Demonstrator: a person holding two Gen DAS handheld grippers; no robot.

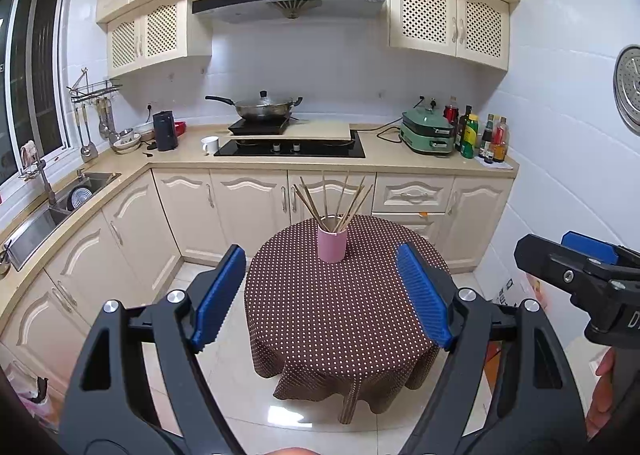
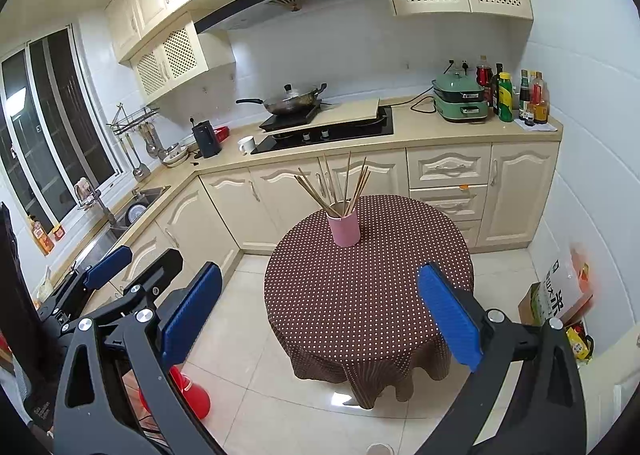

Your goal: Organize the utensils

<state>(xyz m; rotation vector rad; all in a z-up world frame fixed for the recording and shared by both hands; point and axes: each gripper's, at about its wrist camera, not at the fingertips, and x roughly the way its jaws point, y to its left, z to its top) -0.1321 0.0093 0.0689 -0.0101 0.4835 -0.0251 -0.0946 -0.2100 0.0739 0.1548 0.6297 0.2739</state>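
Observation:
A pink cup (image 1: 331,243) (image 2: 344,229) stands upright near the far edge of a small round table with a brown dotted cloth (image 1: 340,307) (image 2: 360,287). Several wooden chopsticks (image 1: 335,197) (image 2: 334,185) fan out of it. My left gripper (image 1: 322,259) hangs open in front of the table, short of the cup, with nothing between its blue pads. My right gripper (image 2: 322,283) is open too, also empty and well back from the cup. Each gripper shows at the edge of the other's view: the right gripper (image 1: 576,259), the left gripper (image 2: 120,267).
Cream cabinets and a counter (image 1: 384,161) run behind and left of the table, with a wok on the hob (image 1: 260,107), a green cooker (image 1: 428,131), bottles (image 1: 480,135) and a sink (image 1: 60,203). A red object (image 2: 192,395) and bags (image 2: 560,295) sit on the tiled floor.

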